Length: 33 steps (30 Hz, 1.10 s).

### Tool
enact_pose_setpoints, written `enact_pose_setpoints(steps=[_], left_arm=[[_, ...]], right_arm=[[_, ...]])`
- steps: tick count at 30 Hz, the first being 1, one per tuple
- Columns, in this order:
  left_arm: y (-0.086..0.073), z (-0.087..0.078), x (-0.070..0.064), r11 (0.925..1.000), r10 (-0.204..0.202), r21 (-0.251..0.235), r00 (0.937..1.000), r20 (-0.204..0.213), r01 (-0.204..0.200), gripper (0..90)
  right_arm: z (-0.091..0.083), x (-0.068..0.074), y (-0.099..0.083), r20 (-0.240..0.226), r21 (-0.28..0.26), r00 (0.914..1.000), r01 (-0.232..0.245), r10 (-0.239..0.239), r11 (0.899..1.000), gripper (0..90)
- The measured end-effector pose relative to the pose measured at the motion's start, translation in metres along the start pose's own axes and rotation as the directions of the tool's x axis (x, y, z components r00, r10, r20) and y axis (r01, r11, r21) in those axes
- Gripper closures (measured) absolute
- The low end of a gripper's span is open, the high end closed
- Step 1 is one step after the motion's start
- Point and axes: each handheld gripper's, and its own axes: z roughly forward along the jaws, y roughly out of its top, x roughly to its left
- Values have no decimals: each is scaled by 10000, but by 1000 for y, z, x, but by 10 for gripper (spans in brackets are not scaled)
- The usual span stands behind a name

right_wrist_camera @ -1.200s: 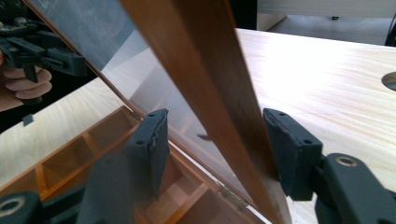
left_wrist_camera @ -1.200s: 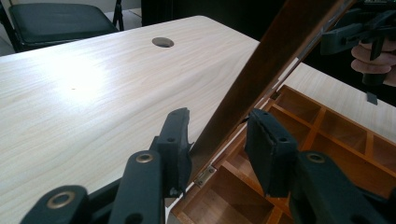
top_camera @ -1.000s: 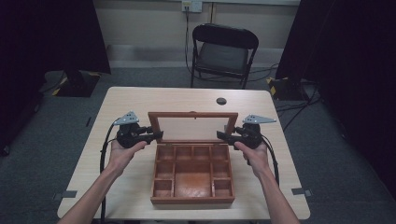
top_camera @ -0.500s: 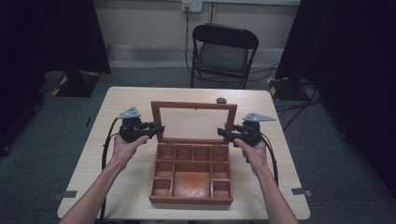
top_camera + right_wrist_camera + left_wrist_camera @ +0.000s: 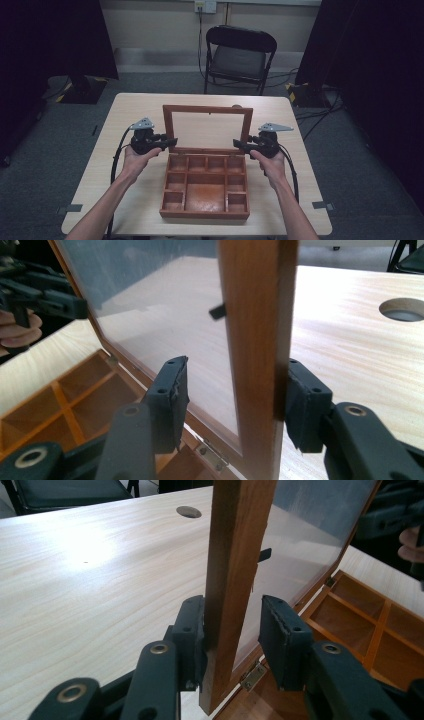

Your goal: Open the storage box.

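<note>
- So there's a wooden box point(image 5: 205, 187) sitting mid-desk, toward the near edge, with its glass-paned lid point(image 5: 207, 129) swung up so it stands roughly upright on the far side of the box.
- The left gripper point(image 5: 167, 142) straddles the lid's left frame post, low down by the hinge point(image 5: 252, 676). In the left gripper view one pad touches the wood, the other stands off with a clear gap, so the grip is released, not clamped.
- The right gripper point(image 5: 240, 145) does the mirror thing on the right post. In the right gripper view the outer pad sits against the wood and the inner one hangs apart in front of the glass. Also let go, as far as I can see.
- What matters here, I'd say: the lid's long axis runs left to right across the desk, and each post stands vertically between a gripper's pads. Each hand is right at its own end, so neither is nearer than the other.
- The compartments point(image 5: 206, 177) of the box lie open on the near side of the lid, between the person's forearms. They look empty.
- My guess is the lid is open far enough, and any next move either backs both grippers straight out sideways or tips the lid about the hinge line.
- Risk: if the lid isn't past balance, it could drop toward the near side once the pads clear.
- Far side of the desk point(image 5: 135, 107) has a cable hole point(image 5: 189, 512), and a chair point(image 5: 239, 55) stands beyond.
</note>
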Motion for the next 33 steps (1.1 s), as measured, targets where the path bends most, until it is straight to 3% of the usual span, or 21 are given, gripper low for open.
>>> enact_pose_setpoints(steps=[7, 14, 18, 33], left_arm=[[-1, 1, 1, 9999, 100, 114, 9999, -64, -99, 641], [-4, 3, 6, 9995, -318, -15, 9995, 93, 318, 636], [-7, 8, 5, 9992, -145, 383, 9999, -58, 147, 628], [-8, 14, 11, 9977, -638, 223, 9979, -97, 641, 648]], right_arm=[[5, -2, -3, 35, 162, 10000, 13, -13, 9999, 512], [8, -6, -4, -16, 62, 9999, -114, 114, 9999, 529], [10, -7, -3, 65, 59, 9999, -106, 105, 9999, 532], [16, -11, -4, 290, -19, 9990, -350, 351, 9994, 529]])
